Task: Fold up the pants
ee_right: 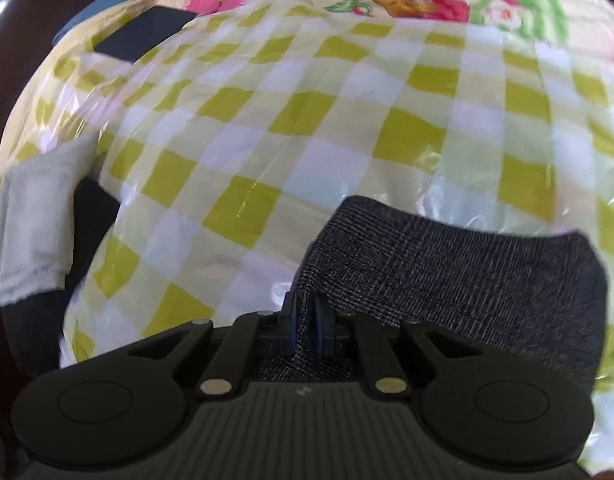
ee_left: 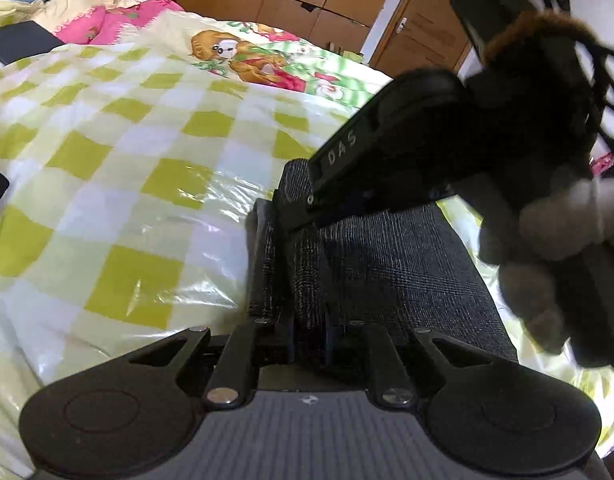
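Grey checked pants [ee_right: 467,264] flat on the glossy yellow-checked plastic sheet [ee_right: 307,128] – one pair, two claws. Left claw [ee_left: 307,320] pinched tight on a bunched hem; right claw [ee_right: 303,320] pinched tight on another edge. Likely trouble: thin bite slipping off, or slick sheet dragging along – fold skewed

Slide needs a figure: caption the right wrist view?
Right gripper shut on dark grey checked pants lying on a yellow-checked plastic sheet.
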Demonstrator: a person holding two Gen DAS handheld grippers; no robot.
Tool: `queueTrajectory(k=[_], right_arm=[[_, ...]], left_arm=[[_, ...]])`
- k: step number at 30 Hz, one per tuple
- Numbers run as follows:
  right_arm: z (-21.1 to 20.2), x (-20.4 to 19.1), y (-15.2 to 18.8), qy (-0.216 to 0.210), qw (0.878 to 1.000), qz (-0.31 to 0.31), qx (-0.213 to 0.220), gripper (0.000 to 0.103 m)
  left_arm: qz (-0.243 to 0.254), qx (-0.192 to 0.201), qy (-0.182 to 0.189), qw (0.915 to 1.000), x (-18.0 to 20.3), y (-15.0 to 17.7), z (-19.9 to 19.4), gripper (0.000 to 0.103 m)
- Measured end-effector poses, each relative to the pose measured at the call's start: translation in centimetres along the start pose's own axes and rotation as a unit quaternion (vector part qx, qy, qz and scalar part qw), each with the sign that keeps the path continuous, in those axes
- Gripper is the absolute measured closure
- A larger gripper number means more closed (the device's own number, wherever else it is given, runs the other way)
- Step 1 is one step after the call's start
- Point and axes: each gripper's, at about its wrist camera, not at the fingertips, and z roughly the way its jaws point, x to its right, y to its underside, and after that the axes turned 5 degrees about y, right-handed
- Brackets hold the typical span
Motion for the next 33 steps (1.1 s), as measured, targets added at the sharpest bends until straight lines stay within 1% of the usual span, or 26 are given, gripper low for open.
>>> queueTrajectory(k=[2,4,6,7,9,11,12,15,17,18,20,22,23,25,26,27,28,31,33], right_arm=[[0.0,0.2,0.2,-0.007,1.0,0.016,0.006,0.093],[-0.3,-0.6,0.3,0.007,1.0,-0.009,0.015,0.093],[-0.1,-1.3,0.3,0.016,0.999,-0.017,0.022,0.09],[0.2,-1.5,0.2,0.014,0.999,-0.013,0.026,0.088],[0.8,-1.5,-0.1,0.002,1.0,-0.003,0.03,0.087],[1.5,-1.0,-0.3,-0.026,0.999,0.02,0.034,0.08],[1.7,-0.7,-0.3,-0.042,0.998,0.031,0.034,0.075],[2.4,0.1,-0.4,-0.09,0.994,0.057,0.038,0.076],[3.1,0.6,-0.8,-0.1,0.991,0.082,0.027,0.076],[2.8,0.6,-1.0,-0.105,0.99,0.084,0.031,0.076],[0.7,0.9,-1.0,-0.107,0.989,0.081,0.067,0.075],[-2.2,1.6,-0.6,-0.102,0.986,0.068,0.11,0.073],[-3.5,2.1,-0.3,-0.098,0.985,0.061,0.129,0.071],[-5.4,3.2,0.5,-0.08,0.983,0.062,0.154,0.061],[-6.1,3.9,1.1,-0.072,0.981,0.066,0.165,0.061],[-6.5,4.4,1.5,-0.07,0.98,0.069,0.174,0.06],[-6.6,4.9,1.9,-0.065,0.98,0.067,0.177,0.061],[-5.2,5.5,2.5,-0.007,0.986,0.048,0.158,0.06],[-3.4,6.3,2.5,0.009,0.988,0.048,0.147,0.06]], left_arm=[[-0.005,-0.005,0.0,1.0,-0.2,0.2,0.2,0.075],[-0.017,-0.004,0.008,0.9998,-0.5,0.3,0.0,0.075],[-0.039,-0.008,0.012,0.9992,-1.1,0.3,0.1,0.073],[-0.052,-0.009,0.014,0.9985,-1.4,0.3,-0.3,0.072],[-0.065,-0.002,0.016,0.9977,-2.4,0.5,-0.7,0.071],[-0.056,0.009,-0.007,0.9984,-2.3,0.5,-1.1,0.066],[-0.044,0.014,-0.025,0.9986,-2.0,0.5,-1.2,0.066],[-0.001,0.027,-0.064,0.9976,-0.7,0.6,-1.7,0.065],[0.035,0.042,-0.102,0.9933,0.4,0.5,-2.0,0.064],[0.05,0.046,-0.123,0.9901,0.7,0.5,-2.3,0.064],[0.066,0.057,-0.162,0.983,0.9,0.5,-3.4,0.065],[0.061,0.071,-0.177,0.9797,0.7,0.4,-4.9,0.065],[0.067,0.08,-0.18,0.9782,1.1,0.2,-5.5,0.065],[0.092,0.095,-0.179,0.9748,2.5,-0.4,-5.7,0.065],[0.101,0.106,-0.168,0.9748,3.4,-0.8,-5.9,0.065],[0.109,0.113,-0.149,0.9763,4.3,-1.2,-5.9,0.065],[0.119,0.114,-0.135,0.9771,5.0,-1.7,-5.6,0.065],[0.16,0.105,-0.102,0.9762,6.9,-2.2,-2.8,0.065],[0.166,0.085,-0.101,0.9773,7.0,-2.7,-0.5,0.065]])
